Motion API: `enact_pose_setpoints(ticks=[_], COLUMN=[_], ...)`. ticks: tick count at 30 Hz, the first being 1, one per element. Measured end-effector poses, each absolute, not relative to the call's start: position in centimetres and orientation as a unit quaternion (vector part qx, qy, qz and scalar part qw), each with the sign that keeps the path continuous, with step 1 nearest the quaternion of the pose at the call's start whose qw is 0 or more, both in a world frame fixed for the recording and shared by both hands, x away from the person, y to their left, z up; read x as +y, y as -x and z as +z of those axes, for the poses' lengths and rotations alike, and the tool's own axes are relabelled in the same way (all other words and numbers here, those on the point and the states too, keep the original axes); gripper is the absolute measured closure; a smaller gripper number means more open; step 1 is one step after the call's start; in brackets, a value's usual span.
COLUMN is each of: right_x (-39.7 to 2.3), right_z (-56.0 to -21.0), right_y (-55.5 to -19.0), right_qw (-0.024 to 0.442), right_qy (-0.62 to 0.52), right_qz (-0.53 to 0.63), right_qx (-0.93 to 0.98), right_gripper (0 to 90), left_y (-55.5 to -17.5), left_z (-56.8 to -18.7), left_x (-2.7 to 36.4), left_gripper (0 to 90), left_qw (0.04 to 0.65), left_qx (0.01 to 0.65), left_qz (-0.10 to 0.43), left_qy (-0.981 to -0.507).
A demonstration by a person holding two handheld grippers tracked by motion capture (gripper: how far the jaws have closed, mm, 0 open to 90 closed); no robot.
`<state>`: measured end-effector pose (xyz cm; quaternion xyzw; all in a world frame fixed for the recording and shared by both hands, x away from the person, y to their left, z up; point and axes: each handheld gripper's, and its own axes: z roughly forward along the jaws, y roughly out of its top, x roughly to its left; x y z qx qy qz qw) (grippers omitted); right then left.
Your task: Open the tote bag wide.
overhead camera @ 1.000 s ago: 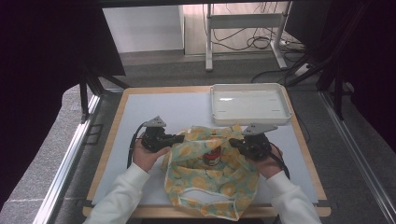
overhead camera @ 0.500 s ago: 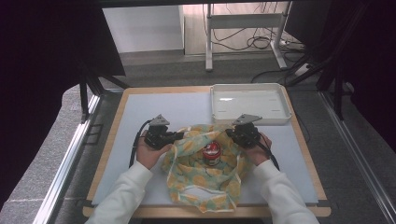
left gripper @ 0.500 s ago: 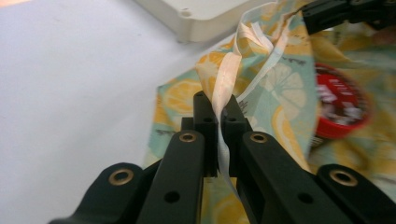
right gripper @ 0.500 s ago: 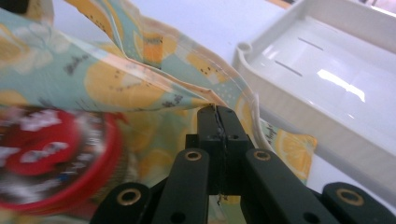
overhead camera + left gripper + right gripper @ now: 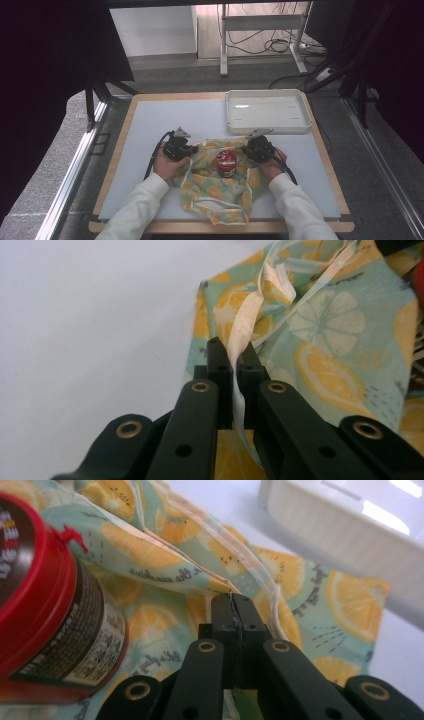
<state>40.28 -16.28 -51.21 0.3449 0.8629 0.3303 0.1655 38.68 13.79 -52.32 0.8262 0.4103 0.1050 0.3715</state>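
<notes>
A teal cloth printed with lemons [image 5: 212, 187] lies spread on the white table mat, its near end towards the person. A red-lidded jar [image 5: 226, 162] stands on it between the hands. My left gripper [image 5: 191, 148] is at the cloth's far left corner, shut on a white tape [image 5: 250, 322] along the cloth's edge [image 5: 325, 325]. My right gripper [image 5: 248, 146] is at the far right corner. Its jaws [image 5: 234, 605] are pressed together on the folded cloth edge [image 5: 165, 545], with the jar [image 5: 45, 605] close at their left.
A white tray [image 5: 265, 129] stands at the back right of the mat, just beyond the right gripper, and appears as a white wall [image 5: 340, 525] in the right gripper view. Bare mat [image 5: 150, 117] stretches to the left and back. The table's wooden border rims the mat.
Both hands have come down and drawn closer together, still gripping the cloth. The cloth has settled flatter on the mat, and the jar now stands in plain sight between the grippers.
</notes>
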Motion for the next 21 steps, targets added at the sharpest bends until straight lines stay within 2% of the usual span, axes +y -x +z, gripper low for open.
enact_pose_setpoints(ticks=[8,12,14,17,18,19,20,21], right_x=[-16.4,-16.6,-16.7,-16.9,-16.9,-16.9,-16.9,-17.0], right_z=[-52.1,-52.1,-52.1,-51.5,-51.5,-51.0,-51.0,-50.3], right_y=[-40.1,-40.1,-40.1,-40.0,-40.0,-39.6,-39.6,-39.3], right_qw=[0.143,0.134,0.133,0.139,0.139,0.147,0.147,0.155], right_qy=[-0.350,-0.356,-0.355,-0.355,-0.355,-0.357,-0.357,-0.354], right_qz=[0.326,0.333,0.338,0.354,0.354,0.362,0.362,0.372], right_qx=[0.866,0.863,0.861,0.854,0.854,0.849,0.849,0.844], right_gripper=[88.9,88.4,86.7,69.0,69.0,56.5,56.5,47.5], left_y=[-38.7,-38.7,-38.6,-38.6,-38.5,-38.3,-38.3,-38.0], left_z=[-53.6,-53.5,-53.2,-52.5,-52.2,-51.6,-51.6,-50.9], left_x=[13.7,13.8,14.1,14.7,15.0,15.7,15.7,16.5], left_gripper=[87.9,80.7,69.7,45.9,45.9,33.4,28.8,23.8], left_qw=[0.366,0.375,0.382,0.404,0.412,0.424,0.424,0.435], left_qx=[0.413,0.417,0.419,0.431,0.435,0.437,0.437,0.442], left_qz=[0.084,0.078,0.081,0.090,0.087,0.077,0.077,0.069], left_qy=[-0.830,-0.824,-0.819,-0.801,-0.796,-0.790,-0.790,-0.782])
